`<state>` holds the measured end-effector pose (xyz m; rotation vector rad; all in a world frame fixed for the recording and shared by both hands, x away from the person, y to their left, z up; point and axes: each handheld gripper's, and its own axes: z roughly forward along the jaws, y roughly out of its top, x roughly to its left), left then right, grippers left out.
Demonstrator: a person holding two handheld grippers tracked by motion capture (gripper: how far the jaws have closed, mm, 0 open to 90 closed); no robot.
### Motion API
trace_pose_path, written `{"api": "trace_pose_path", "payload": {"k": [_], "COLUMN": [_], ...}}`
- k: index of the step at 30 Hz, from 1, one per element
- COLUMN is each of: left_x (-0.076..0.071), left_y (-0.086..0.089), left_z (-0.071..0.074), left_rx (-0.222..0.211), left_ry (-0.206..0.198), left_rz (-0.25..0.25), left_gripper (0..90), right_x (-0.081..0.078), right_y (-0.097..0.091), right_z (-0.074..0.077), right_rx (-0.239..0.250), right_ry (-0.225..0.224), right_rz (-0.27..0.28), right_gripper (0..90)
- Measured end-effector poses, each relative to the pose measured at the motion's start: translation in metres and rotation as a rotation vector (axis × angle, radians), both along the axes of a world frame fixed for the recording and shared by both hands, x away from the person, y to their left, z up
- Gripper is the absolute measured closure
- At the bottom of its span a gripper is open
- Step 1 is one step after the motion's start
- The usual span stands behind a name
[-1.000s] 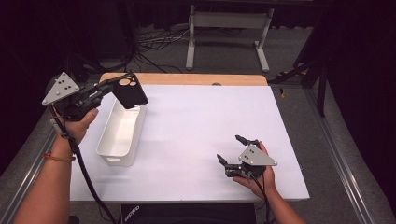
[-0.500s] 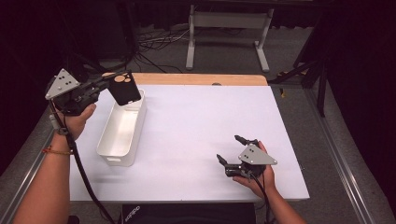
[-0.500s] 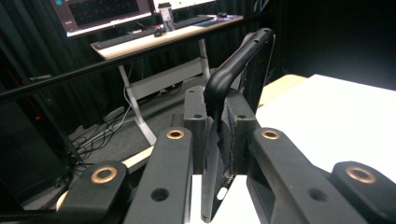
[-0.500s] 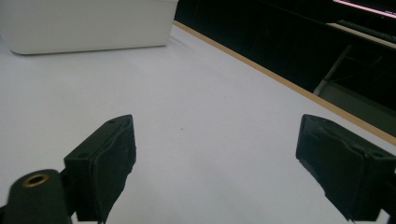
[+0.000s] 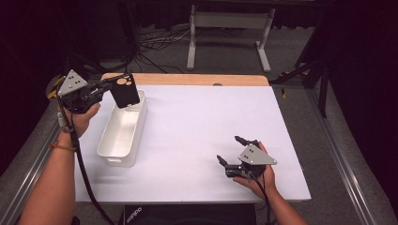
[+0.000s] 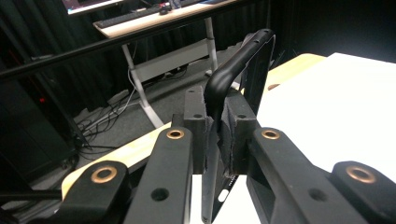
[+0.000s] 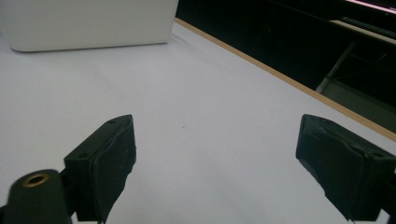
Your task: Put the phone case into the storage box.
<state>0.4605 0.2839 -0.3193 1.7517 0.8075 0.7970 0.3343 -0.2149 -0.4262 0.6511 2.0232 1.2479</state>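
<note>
- The black phone case (image 5: pixel 125 91) is pinched by its edge between the pads of the left gripper (image 5: pixel 109 87).
- The case is held in the air, just past the jaw tips, over the far end of the white bin (image 5: pixel 109 151).
- The putting-in step seems to be in hand. Next, the case likely needs to be lowered into the bin and let go.
- The right gripper (image 5: pixel 233 150) is rested on the white table (image 5: pixel 197 122), well apart from the bin, with its jaws spread and nothing between them.
</note>
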Motion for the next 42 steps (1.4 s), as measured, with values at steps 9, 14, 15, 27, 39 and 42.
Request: {"api": "trace_pose_path", "payload": {"k": [9, 14, 15, 27, 39, 42], "left_x": [0.016, 0.024, 0.026, 0.051, 0.067, 0.071], "left_y": [0.000, 0.001, 0.001, -0.004, 0.003, 0.001], "left_z": [-0.017, -0.026, -0.028, -0.047, -0.055, -0.055], "left_rx": [0.002, 0.007, 0.008, 0.047, 0.037, 0.036], "left_ry": [0.046, 0.067, 0.070, 0.105, 0.104, 0.099], "left_rz": [0.001, 0.006, 0.004, -0.018, 0.036, 0.055], "left_gripper": [82.9, 82.9, 82.9, 82.9, 81.7, 81.3], "right_x": [0.002, 0.003, 0.003, 0.007, 0.008, 0.008], "right_y": [0.002, 0.002, 0.002, 0.001, 0.001, 0.001], "right_z": [-0.002, -0.002, -0.003, -0.006, -0.007, -0.007], "right_rx": [-0.008, -0.008, -0.010, -0.014, -0.019, -0.020], "right_ry": [0.013, 0.017, 0.018, 0.039, 0.050, 0.051], "right_rz": [0.003, 0.002, 0.003, -0.012, -0.019, -0.022], "right_gripper": [13.0, 13.0, 13.0, 13.1, 13.1, 13.1]}}
